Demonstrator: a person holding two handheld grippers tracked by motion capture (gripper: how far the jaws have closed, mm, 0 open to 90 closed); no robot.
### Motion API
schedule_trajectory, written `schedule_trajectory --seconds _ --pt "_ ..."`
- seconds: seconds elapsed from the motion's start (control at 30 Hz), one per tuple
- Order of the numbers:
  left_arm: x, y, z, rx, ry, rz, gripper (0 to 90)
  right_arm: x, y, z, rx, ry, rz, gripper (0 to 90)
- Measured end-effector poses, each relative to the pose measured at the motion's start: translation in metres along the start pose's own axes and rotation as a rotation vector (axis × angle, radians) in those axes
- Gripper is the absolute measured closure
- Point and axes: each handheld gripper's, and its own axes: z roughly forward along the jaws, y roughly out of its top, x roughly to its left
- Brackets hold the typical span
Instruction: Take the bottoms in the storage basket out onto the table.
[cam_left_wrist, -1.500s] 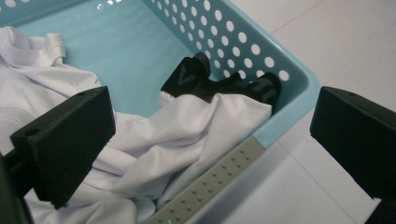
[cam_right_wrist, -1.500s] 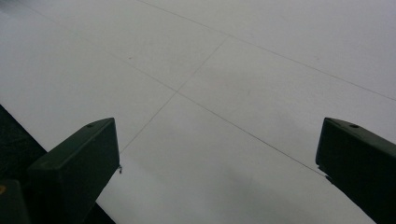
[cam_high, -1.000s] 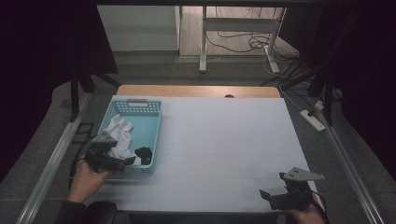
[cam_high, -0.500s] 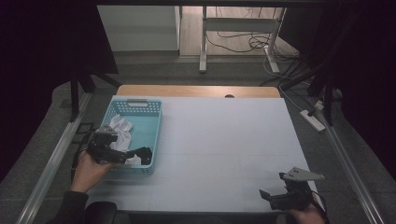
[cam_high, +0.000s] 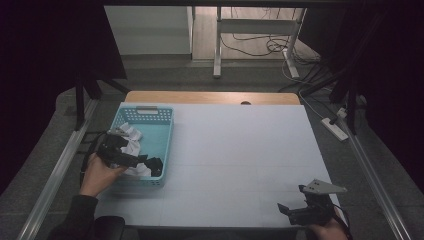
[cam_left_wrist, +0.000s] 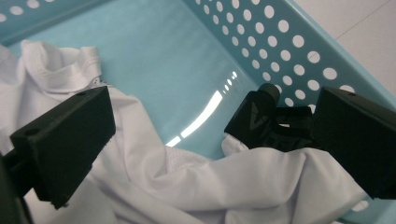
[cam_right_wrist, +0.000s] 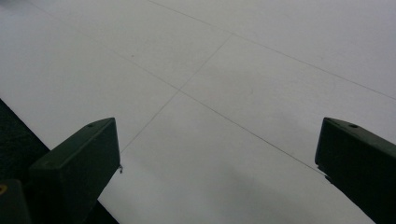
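White cloth (cam_left_wrist: 154, 186) lies crumpled in a turquoise plastic basket (cam_high: 162, 131) at the left side of the table (cam_high: 240, 150), and the high view shows it bunched toward the basket's near end. The cloth is soft and thin, folded into loose ridges, with a stitched hem or collar at its far edge and a patch of fine mesh weave near the middle. A small black object (cam_left_wrist: 261, 123) of angular shape, with faint raised lettering, rests against the basket's inner wall just beside the cloth. The basket has a smooth glossy floor and walls pierced by rows of round holes.

The left hand (cam_high: 97, 172) reaches in from the lower left, forearm sleeved in dark fabric, and holds the left gripper (cam_left_wrist: 205, 140) low over the basket's near end. Its blocky black jaws stand wide apart, one over the cloth, the other by the black object; they grip nothing.

The right hand (cam_high: 327, 231) sits at the table's near right corner, holding the right gripper (cam_high: 300, 212), which carries a grey three-cornered plate on top. Its jaws are spread wide above the bare, matt white tabletop, which is crossed by thin seam lines.
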Motion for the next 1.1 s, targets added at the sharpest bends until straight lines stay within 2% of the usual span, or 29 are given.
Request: schedule_trajectory --seconds 0.13,0.27,0.43,0.53,0.63,0.73,0.77,0.8,0.83,0.87,0.97,1.03,1.1 --pt "0.003 0.004 0.003 0.004 -0.016 0.005 0.0 0.0 0.0 0.0 0.0 0.001 0.001 0.3" --pt "0.003 0.009 0.009 0.023 -0.064 0.047 0.0 0.0 0.0 0.0 0.001 0.0 -0.004 0.3" --pt "0.0 0.014 0.017 0.057 -0.075 0.081 0.0 0.0 0.0 0.0 0.002 0.0 -0.006 0.3" --pt "-0.003 0.019 0.022 0.084 -0.131 0.13 0.2 0.0 0.0 0.0 0.002 0.0 -0.005 0.3" --pt "-0.011 0.022 0.028 0.138 -0.13 0.189 0.4 0.0 0.0 0.0 0.003 0.0 -0.007 0.4" --pt "-0.015 0.024 0.031 0.16 -0.133 0.211 0.5 0.0 0.0 0.0 0.003 0.0 -0.007 0.3" --pt "-0.018 0.026 0.035 0.184 -0.145 0.235 0.5 0.0 0.0 0.0 0.003 0.0 -0.008 0.3" --pt "-0.019 0.027 0.037 0.199 -0.139 0.243 0.8 0.001 0.0 0.0 0.003 0.0 -0.008 0.3" --pt "-0.019 0.027 0.037 0.199 -0.139 0.243 1.6 0.001 0.0 0.0 0.002 0.0 -0.008 0.3" --pt "-0.02 0.029 0.041 0.223 -0.118 0.252 2.4 0.0 0.0 0.0 0.003 0.0 -0.008 0.3" --pt "-0.017 0.03 0.049 0.254 -0.082 0.253 3.6 0.0 0.0 0.0 0.002 0.001 -0.007 0.3" --pt "-0.016 0.03 0.054 0.272 -0.087 0.247 6.1 0.0 0.0 0.0 0.002 0.0 -0.007 0.3" --pt "-0.016 0.031 0.059 0.3 -0.079 0.258 10.6 0.0 0.0 0.0 0.002 0.001 -0.007 0.3"
